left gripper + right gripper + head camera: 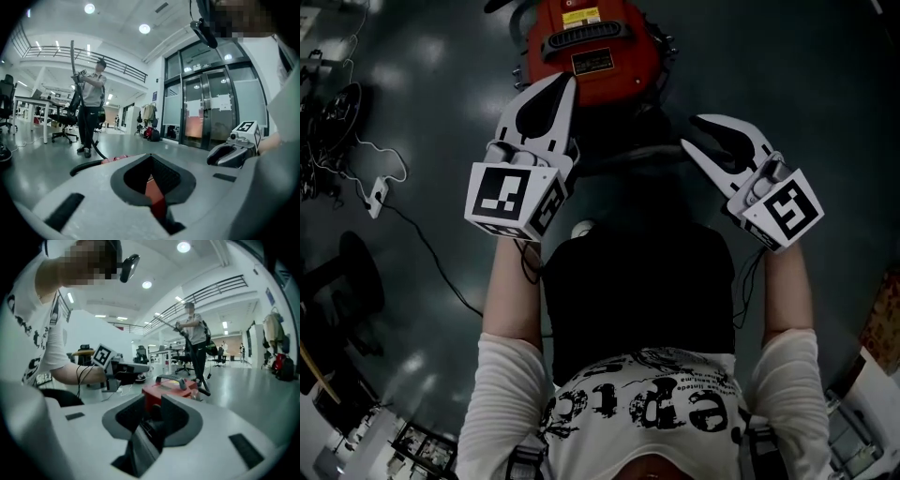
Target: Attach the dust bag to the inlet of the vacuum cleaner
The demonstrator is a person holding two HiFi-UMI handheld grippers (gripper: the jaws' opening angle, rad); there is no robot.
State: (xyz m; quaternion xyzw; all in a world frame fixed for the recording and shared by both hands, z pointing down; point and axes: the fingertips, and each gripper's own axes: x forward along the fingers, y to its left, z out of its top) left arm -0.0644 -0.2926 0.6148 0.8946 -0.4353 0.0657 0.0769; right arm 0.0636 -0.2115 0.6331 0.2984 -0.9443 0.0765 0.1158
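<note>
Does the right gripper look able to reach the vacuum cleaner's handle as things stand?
Probably yes. The vacuum cleaner sits straight ahead of the right gripper, its grey handle on top and uncovered; the jaws are opening with nothing between them.

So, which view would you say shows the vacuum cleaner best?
The head view: the vacuum cleaner shows from above, handle clear. The right gripper view catches only its top; the left, a red sliver.

1. My white shirt (649,405) carries big black lettering. It is upside down from my head camera and creased, so I cannot make out a whole word.
2. The red vacuum cleaner (598,37) bears a yellow label and a dark one, both with print too small to read.
3. The paper sheets on the glass doors (212,103) are too blurred to read.
</note>
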